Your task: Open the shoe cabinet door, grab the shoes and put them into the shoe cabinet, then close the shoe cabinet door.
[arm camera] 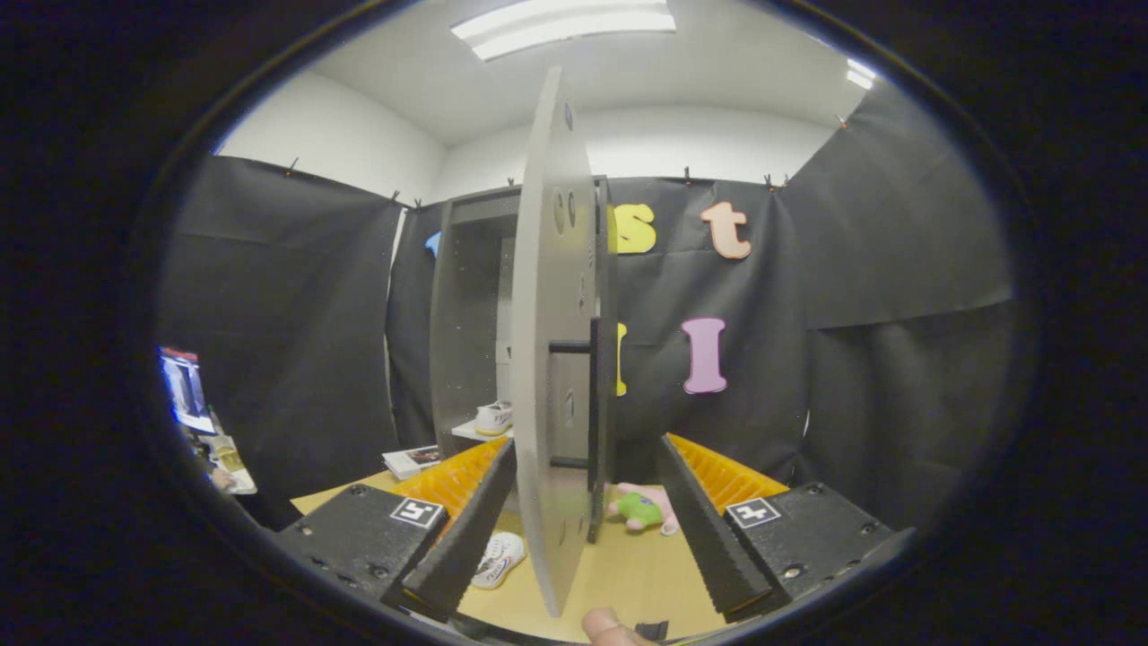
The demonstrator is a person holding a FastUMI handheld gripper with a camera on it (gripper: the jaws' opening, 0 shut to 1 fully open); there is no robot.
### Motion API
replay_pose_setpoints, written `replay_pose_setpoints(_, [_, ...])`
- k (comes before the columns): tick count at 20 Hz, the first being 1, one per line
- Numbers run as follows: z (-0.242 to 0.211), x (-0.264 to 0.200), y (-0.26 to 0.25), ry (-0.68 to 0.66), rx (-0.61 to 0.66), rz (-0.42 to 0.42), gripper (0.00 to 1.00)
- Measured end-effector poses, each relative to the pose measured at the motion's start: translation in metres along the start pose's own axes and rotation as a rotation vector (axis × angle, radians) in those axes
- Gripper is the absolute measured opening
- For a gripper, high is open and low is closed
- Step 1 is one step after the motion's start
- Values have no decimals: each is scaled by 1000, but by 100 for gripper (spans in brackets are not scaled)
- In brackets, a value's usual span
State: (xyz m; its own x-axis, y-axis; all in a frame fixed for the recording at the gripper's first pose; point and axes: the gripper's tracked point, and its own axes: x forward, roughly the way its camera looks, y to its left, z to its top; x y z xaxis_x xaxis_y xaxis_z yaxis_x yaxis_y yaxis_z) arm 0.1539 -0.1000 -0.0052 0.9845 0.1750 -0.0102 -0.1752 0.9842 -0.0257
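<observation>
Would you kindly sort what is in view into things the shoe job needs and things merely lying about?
For the job: cabinet door, open, edge-on between the open gripper fingers; shoe on the shelf; shoe on the table.
Lying about: plush toy; booklets.

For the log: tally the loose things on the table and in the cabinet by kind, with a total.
Shoes: 2, one on the cabinet shelf, one on the table under the open jaws
Plush toys: 1
Booklets: 1
Total: 4
</observation>
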Motion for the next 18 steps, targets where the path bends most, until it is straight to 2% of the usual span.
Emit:
replay_pose_setpoints(1, [-9, -7, 5, 7, 1, -21, 100])
replay_pose_setpoints(4, [-43, -17, 35, 44, 17, -62, 100])
replay_pose_setpoints(8, [-93, -23, 103, 101, 21, 14, 100])
replay_pose_setpoints(10, [-116, -20, 130, 107, 3, 24, 100])
replay_pose_setpoints(18, [-249, 54, 218, 265, -51, 131, 100])
